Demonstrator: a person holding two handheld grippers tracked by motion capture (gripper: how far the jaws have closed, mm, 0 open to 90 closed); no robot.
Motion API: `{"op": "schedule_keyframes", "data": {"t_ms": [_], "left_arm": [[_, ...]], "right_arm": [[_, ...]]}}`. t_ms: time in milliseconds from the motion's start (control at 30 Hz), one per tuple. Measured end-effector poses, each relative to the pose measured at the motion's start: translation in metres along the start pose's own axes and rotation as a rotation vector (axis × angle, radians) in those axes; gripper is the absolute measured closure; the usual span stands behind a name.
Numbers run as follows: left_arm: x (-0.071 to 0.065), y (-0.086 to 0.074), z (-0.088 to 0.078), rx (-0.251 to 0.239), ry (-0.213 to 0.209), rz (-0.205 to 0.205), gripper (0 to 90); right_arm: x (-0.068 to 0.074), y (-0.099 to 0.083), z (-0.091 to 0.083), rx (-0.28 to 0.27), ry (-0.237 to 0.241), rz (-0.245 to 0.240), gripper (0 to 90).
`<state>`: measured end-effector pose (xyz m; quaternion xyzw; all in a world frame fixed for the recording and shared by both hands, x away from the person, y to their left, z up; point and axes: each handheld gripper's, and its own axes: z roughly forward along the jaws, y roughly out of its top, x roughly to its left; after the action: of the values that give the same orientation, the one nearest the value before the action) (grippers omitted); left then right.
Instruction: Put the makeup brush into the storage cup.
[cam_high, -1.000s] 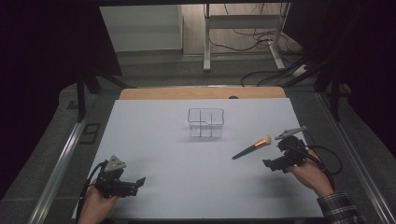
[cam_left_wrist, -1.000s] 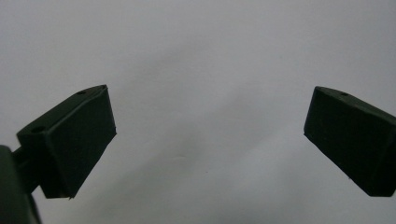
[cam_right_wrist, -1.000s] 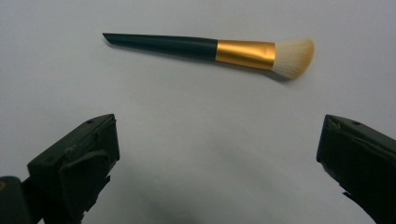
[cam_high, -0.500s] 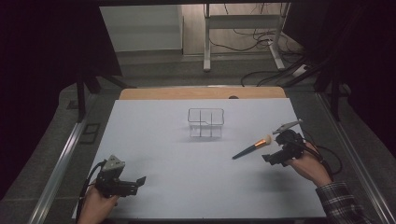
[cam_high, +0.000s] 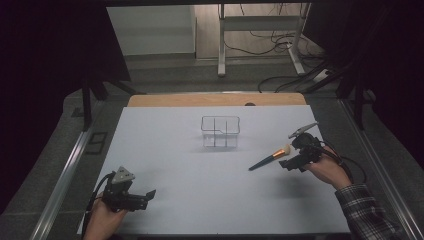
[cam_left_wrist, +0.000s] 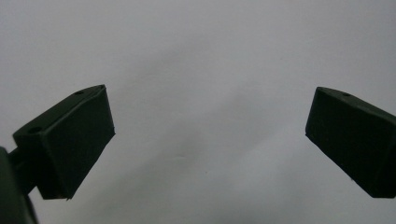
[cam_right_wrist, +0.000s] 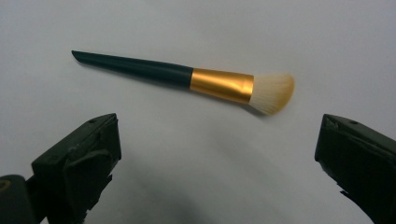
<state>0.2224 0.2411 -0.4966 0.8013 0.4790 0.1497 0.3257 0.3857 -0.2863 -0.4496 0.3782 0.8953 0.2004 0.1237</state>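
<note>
Jaws stand wide apart on your right hand-held gripper (cam_right_wrist: 215, 154), holding nothing — the makeup brush (cam_right_wrist: 187, 79) lies flat on the white worktop (cam_high: 200, 200) just ahead of them, near the clear organizer (cam_high: 220, 131). Your left hand-held gripper (cam_high: 145, 195) sits open and empty, well apart. Close too high and the pads may skid off the slim handle — or roll it away.
</note>
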Motion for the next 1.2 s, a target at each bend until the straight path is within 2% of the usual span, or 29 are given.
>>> {"op": "schedule_keyframes", "data": {"t_ms": [333, 533, 767, 800, 1200], "left_arm": [[0.0, 0.0, 0.001, 0.016, -0.012, -0.003, 1.7], [-0.001, 0.0, 0.001, 0.023, -0.009, -0.003, 1.6], [0.0, 0.0, 0.002, 0.026, -0.009, -0.005, 1.5], [0.0, 0.0, 0.002, 0.026, -0.009, -0.005, 1.5], [0.0, 0.0, 0.002, 0.028, -0.01, -0.006, 1.3]], "right_arm": [[-0.001, 0.013, 0.01, 0.029, 0.015, -0.029, 1.0], [-0.001, 0.02, 0.016, 0.036, 0.015, -0.025, 1.0], [0.0, 0.028, 0.022, 0.043, 0.038, -0.024, 0.7], [0.0, 0.031, 0.023, 0.049, 0.037, -0.041, 0.6], [0.007, 0.047, 0.033, 0.079, 0.046, -0.09, 0.1]]}}
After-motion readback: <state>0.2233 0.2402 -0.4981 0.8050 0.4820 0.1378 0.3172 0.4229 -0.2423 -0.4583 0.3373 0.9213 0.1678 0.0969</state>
